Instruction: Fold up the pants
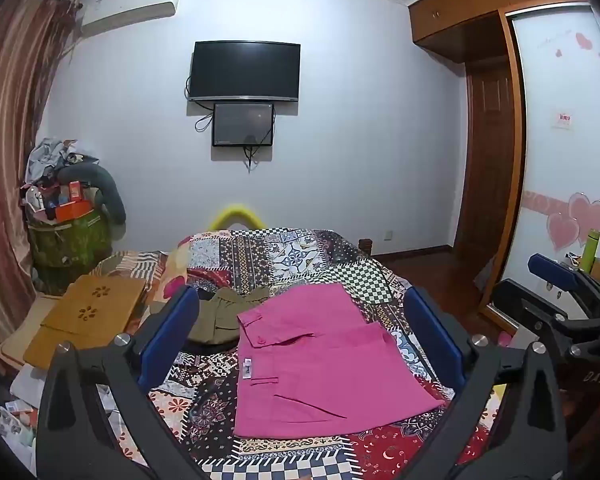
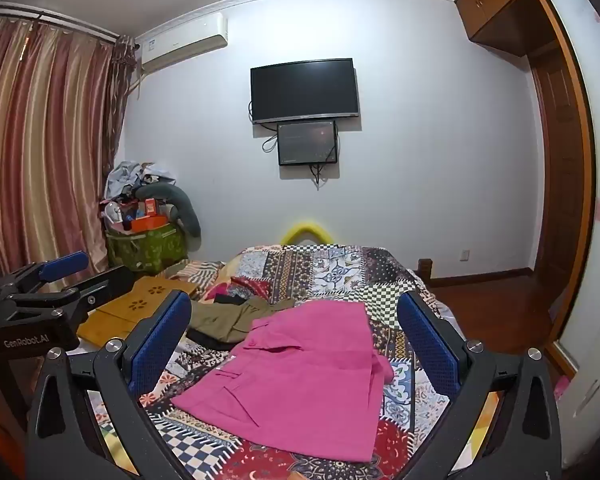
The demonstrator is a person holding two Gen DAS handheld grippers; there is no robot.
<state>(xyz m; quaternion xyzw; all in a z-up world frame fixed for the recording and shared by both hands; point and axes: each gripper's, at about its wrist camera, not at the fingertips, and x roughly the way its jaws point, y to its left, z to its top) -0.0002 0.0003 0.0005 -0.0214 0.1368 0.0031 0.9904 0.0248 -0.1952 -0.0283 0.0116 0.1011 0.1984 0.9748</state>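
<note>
Pink pants (image 1: 320,364) lie folded into a compact rectangle on the patchwork bedspread (image 1: 284,256), waistband and pocket flap facing left. They also show in the right wrist view (image 2: 304,372). My left gripper (image 1: 300,336) is open and empty, held above the pants with its blue pads either side. My right gripper (image 2: 294,344) is open and empty too, also above the pants. The right gripper shows at the right edge of the left wrist view (image 1: 556,276), and the left gripper at the left edge of the right wrist view (image 2: 60,268).
Olive-green pants (image 1: 220,316) lie crumpled behind the pink ones. A wooden lap tray (image 1: 88,312) sits at the bed's left side. A green basket of clutter (image 1: 68,240) stands by the curtain. A wardrobe (image 1: 560,160) lines the right wall.
</note>
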